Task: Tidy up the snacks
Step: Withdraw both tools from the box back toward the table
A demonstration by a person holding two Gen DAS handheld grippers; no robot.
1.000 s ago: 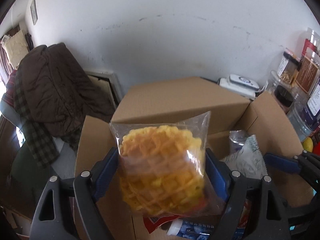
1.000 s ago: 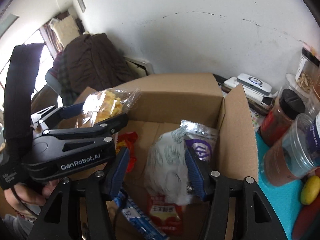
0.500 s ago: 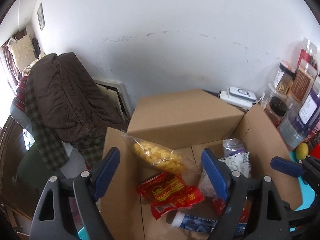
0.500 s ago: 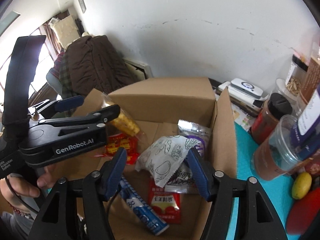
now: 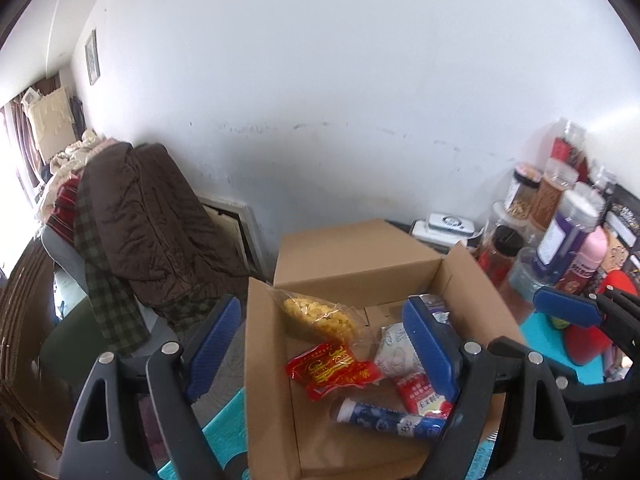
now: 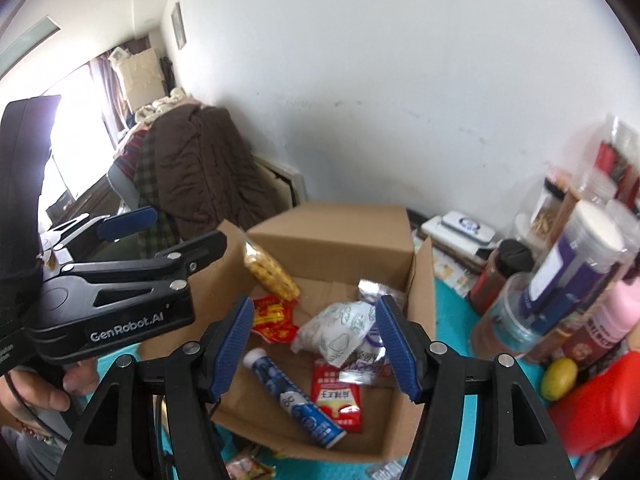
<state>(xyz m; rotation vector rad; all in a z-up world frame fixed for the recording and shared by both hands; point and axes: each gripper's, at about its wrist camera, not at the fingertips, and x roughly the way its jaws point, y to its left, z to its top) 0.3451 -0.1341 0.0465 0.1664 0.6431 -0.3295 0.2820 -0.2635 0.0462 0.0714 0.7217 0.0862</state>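
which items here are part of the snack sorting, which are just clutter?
Job:
open brown cardboard box
clear bag of yellow waffle snacks
red and yellow foil packet
white printed pouch
blue and white tube
red and white sachet

Clutter:
brown quilted jacket
clear plastic jars
yellow lemon

Black plastic left gripper point(image 6: 160, 234), white "GenRobot.AI" lettering along the side, silver screws at the pivots, ribbed blue pads point(image 6: 128, 222) on the fingertips. Same build on the right gripper point(image 6: 316, 344): black triangular-cutout arms at 7 and 5 o'clock, silver screw heads, ribbed blue pads. Bare-skinned hand point(image 6: 48, 390) at 8 o'clock, thin black cable across it, beaded bracelet at the wrist.
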